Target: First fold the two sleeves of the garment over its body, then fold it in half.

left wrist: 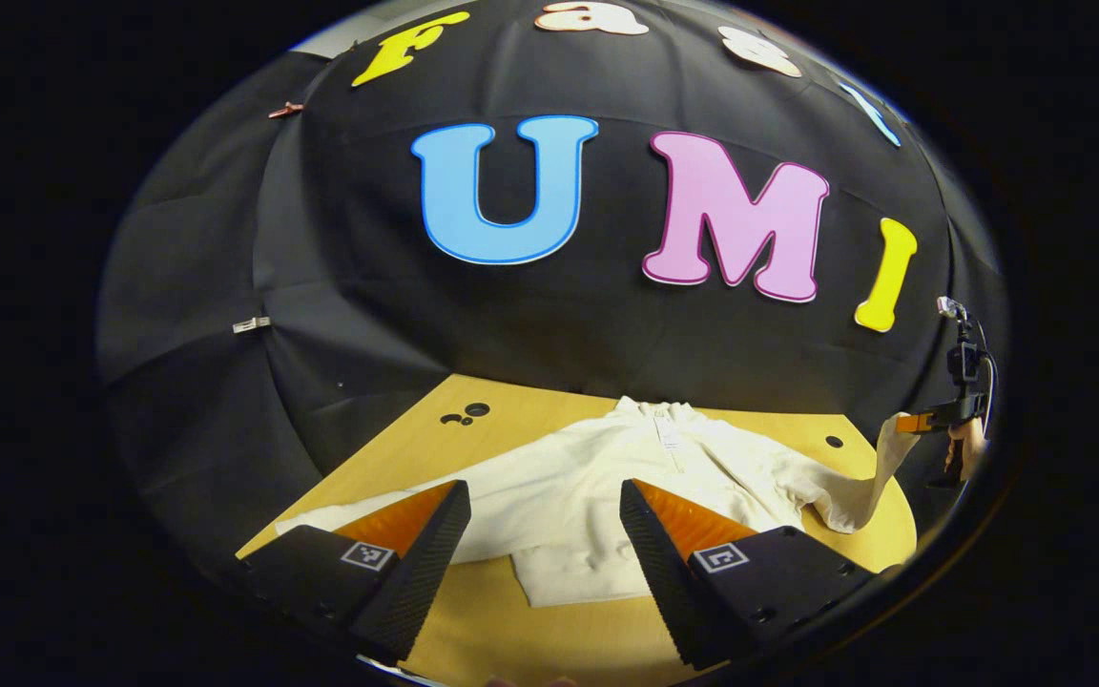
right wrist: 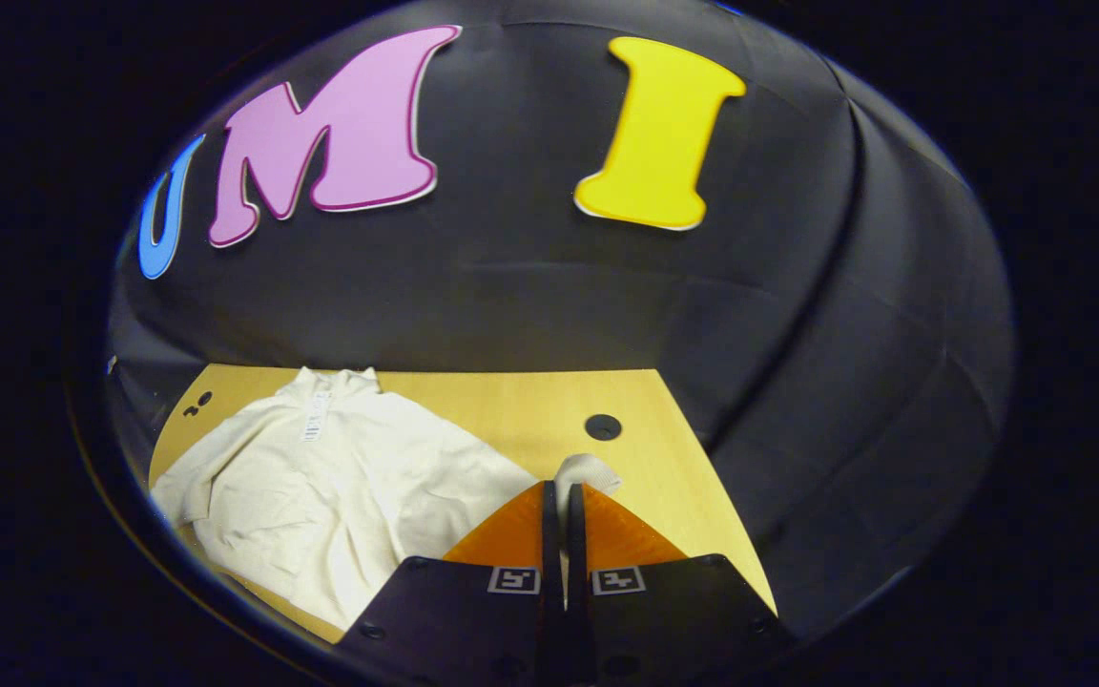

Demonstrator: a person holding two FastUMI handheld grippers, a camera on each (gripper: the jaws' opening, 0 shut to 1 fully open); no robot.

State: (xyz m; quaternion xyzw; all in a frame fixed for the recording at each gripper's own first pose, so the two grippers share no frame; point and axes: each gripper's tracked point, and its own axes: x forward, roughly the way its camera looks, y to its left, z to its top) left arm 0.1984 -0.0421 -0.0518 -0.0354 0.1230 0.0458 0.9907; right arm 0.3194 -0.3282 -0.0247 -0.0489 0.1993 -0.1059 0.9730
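Observation:
A cream long-sleeved garment (left wrist: 597,487) lies spread on the wooden table (left wrist: 559,649), collar toward the booth wall. My left gripper (left wrist: 545,506) hovers open above its lower body, nothing between the fingers. In the right gripper view the garment (right wrist: 340,477) lies to the left, and my right gripper (right wrist: 561,506) is shut on the cuff of one sleeve (right wrist: 586,472), which pokes out past the fingertips. In the left gripper view that sleeve (left wrist: 869,487) rises off the table at the far right, held by the other gripper (left wrist: 922,422) and a hand.
Round dark holes mark the tabletop (right wrist: 603,426) and its far left corner (left wrist: 466,413). The table's right edge (right wrist: 721,515) runs close beside my right gripper. Black cloth walls close the booth behind and at both sides.

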